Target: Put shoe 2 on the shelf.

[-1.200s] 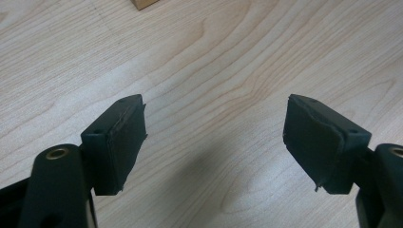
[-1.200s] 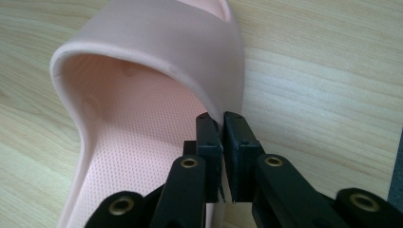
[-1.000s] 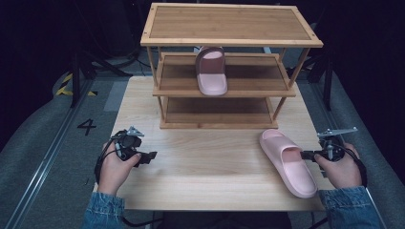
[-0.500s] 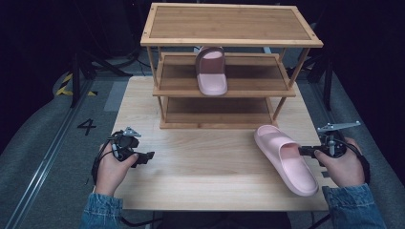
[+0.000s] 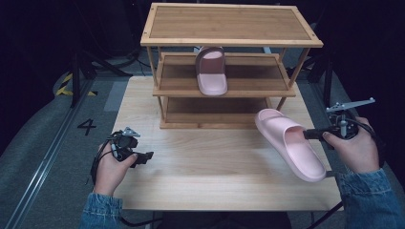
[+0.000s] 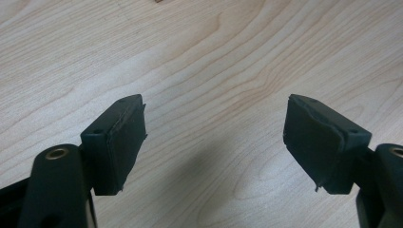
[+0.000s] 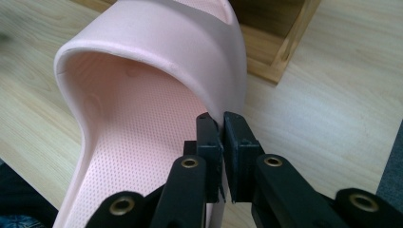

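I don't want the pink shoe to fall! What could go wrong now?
The right claw pinches just the thin side edge of the pink slipper, so the long, tilted shoe might twist or slip out.

Its toe is close to the wooden rack and could bump a post or shelf edge on the way in.

The other slipper already sits on the middle shelf, so the new one could knock into it.
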